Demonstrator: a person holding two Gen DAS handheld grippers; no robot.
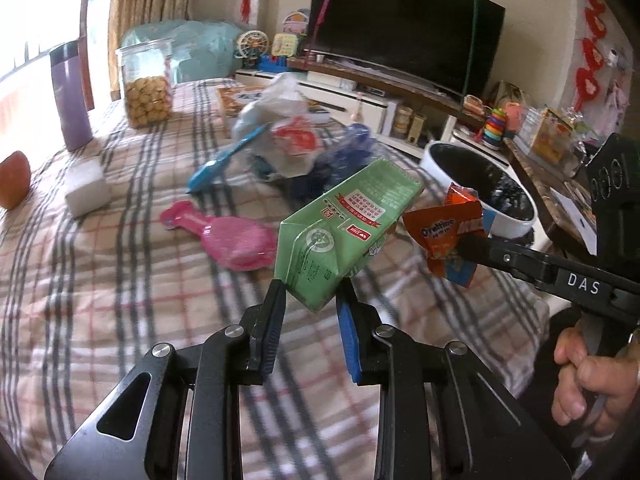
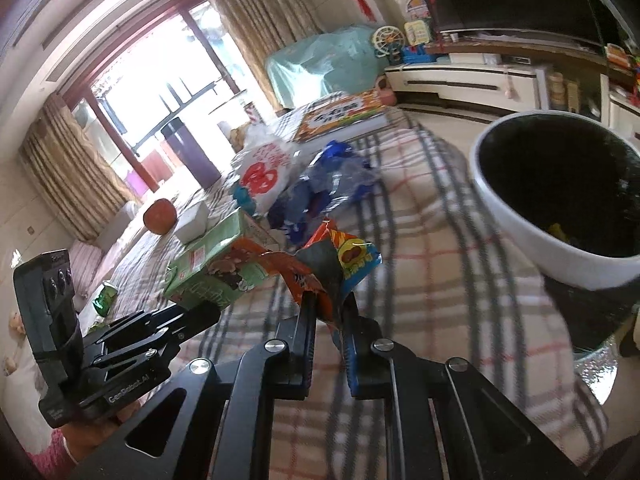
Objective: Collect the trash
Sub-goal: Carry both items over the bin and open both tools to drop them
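Two claws carry trash: the left claw (image 1: 310, 294) clamps a green carton (image 1: 344, 236), the right claw (image 2: 328, 308) a snack wrapper (image 2: 332, 264); the bin (image 2: 520, 224) lies ahead-right, nearer the right.

Both grippers hung tilted downward, side by side. The left gripper (image 1: 310, 294) had its black fingers clamped on the bottom corner of a green paper drink carton (image 1: 344, 232). The right gripper (image 2: 328, 308) pinched a crumpled orange foil snack wrapper (image 2: 320, 268), a bare hand (image 1: 592, 376) wrapped round its handle.
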